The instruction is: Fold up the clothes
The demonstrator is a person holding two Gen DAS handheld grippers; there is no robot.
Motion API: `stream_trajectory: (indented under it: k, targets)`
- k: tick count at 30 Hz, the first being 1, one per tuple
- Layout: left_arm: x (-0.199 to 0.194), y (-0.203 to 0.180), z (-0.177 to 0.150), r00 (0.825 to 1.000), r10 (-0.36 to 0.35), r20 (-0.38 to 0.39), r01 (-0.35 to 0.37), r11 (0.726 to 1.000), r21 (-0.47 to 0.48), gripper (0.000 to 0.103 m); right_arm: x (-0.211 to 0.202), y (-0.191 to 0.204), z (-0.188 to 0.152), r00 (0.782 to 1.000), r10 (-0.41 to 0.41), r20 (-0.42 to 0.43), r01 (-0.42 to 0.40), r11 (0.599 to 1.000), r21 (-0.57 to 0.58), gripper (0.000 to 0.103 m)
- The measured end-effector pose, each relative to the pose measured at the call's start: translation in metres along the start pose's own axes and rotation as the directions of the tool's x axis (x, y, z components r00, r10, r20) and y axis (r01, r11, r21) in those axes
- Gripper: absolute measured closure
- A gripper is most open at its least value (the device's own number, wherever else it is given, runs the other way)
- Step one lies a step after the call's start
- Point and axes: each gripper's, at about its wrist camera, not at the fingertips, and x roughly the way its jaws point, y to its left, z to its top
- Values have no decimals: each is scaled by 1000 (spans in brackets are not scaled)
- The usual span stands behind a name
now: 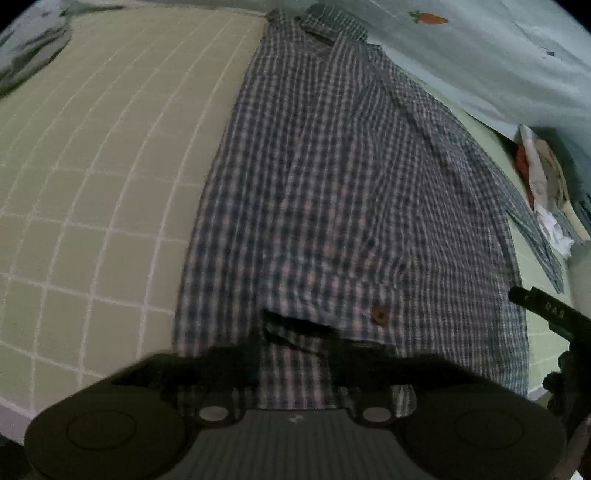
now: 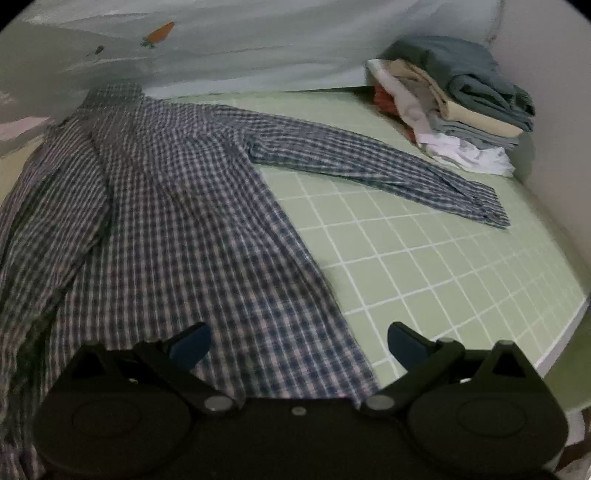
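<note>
A home bedroom: a bed (image 2: 424,258) covered in a green sheet with white grid lines, a pale quilt (image 2: 258,48) printed with a carrot (image 2: 159,33) bunched behind, and a stack of folded clothes (image 2: 458,107) against a white wall.

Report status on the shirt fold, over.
Left gripper fingers look shut on shirt hem. Right gripper open over hem corner. One sleeve still spread on mat. Clothes stack off to side.
</note>
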Motion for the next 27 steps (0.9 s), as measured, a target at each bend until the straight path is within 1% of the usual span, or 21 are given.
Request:
stream_trajectory:
  k: [2,5,6,9,11,16,18,20,23,25,27]
  targets:
    - [-4,2,5,1000,3,26,-3,1000,20,30,-1,3,1,1000,-11,1,11,1000,23,0]
    - [-9,1,15,998,16,67,-18,1000,25,26,-3,3,0,1000,-5,0,5,999,50,0]
    - [-11,1,19,996,21,81,-23,999,26,24,-3,2,-1,1000,0,0,0,999,54,0]
    - [-14,-8,30,992,52,116,-55,998,23,24,3,-1,-2,1000,9,-12,-8,999,50,0]
    - [-13,-22,35,987,66,144,-69,997,18,23,10,-4,-1,1000,19,-25,-18,999,50,0]
    - [-12,-63,41,973,108,203,-109,994,-3,21,38,-26,12,995,91,-36,-88,994,58,0]
    - [-13,-84,41,968,119,219,-118,993,-16,20,51,-44,20,992,120,-42,-117,991,66,0]
    - [-9,-109,39,963,127,240,-129,992,-5,19,61,-66,28,991,130,-30,-127,989,80,0]
    - [-2,-141,30,952,152,267,-163,987,17,19,83,-102,40,993,114,-10,-113,990,89,0]
    - [3,-159,24,943,186,277,-195,981,5,18,102,-128,49,994,108,-9,-106,990,97,0]
    - [6,-172,19,941,197,274,-201,979,-14,18,118,-155,62,996,92,-11,-90,988,125,0]
